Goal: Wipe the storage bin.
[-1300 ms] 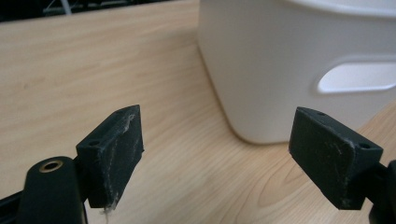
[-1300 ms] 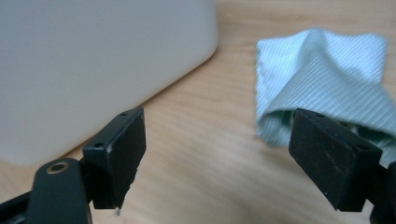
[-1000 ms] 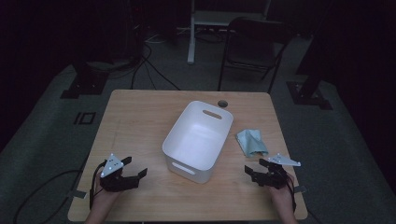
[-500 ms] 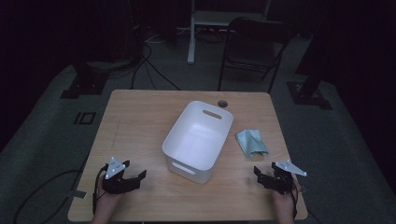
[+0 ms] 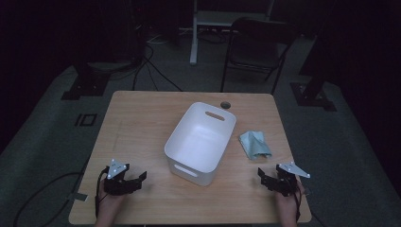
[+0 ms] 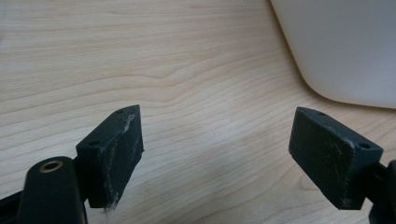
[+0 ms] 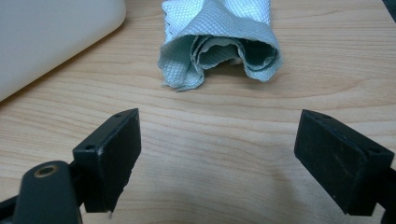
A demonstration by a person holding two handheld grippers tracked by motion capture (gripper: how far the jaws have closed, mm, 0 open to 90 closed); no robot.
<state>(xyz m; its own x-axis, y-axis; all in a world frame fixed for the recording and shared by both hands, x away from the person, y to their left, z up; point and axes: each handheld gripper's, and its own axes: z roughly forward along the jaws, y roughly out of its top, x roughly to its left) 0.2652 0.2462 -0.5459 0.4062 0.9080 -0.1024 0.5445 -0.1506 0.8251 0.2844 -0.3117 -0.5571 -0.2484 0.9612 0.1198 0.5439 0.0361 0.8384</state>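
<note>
- The left gripper (image 5: 137, 178) rests low over the near left corner of the wooden table (image 5: 142, 123), held from below by the person's left hand (image 5: 109, 208). Its jaws stand wide apart with bare wood between them; they hold and touch nothing.
- In the left gripper view, the two black pads (image 6: 114, 151) frame empty tabletop, and the rounded wall of the white plastic bin (image 6: 345, 46) rises beyond them at the upper right, apart from the jaws.
- The white bin (image 5: 201, 142) sits in the middle of the table, turned at an angle, with a slot handle in each end wall. Its inside looks empty.
- A crumpled teal cloth (image 5: 255, 143) lies on the wood just right of the bin, near it, though I cannot tell whether they touch.
- The right gripper (image 5: 264, 177) sits at the near right corner, in the person's right hand (image 5: 286, 208), on the near side of the cloth and apart from it. Its jaws have just been opening and now stand spread wide, with nothing between them.
- In the right gripper view, the folded cloth (image 7: 219, 42) lies ahead of the pads (image 7: 112, 154), with a strip of bare wood between.
</note>
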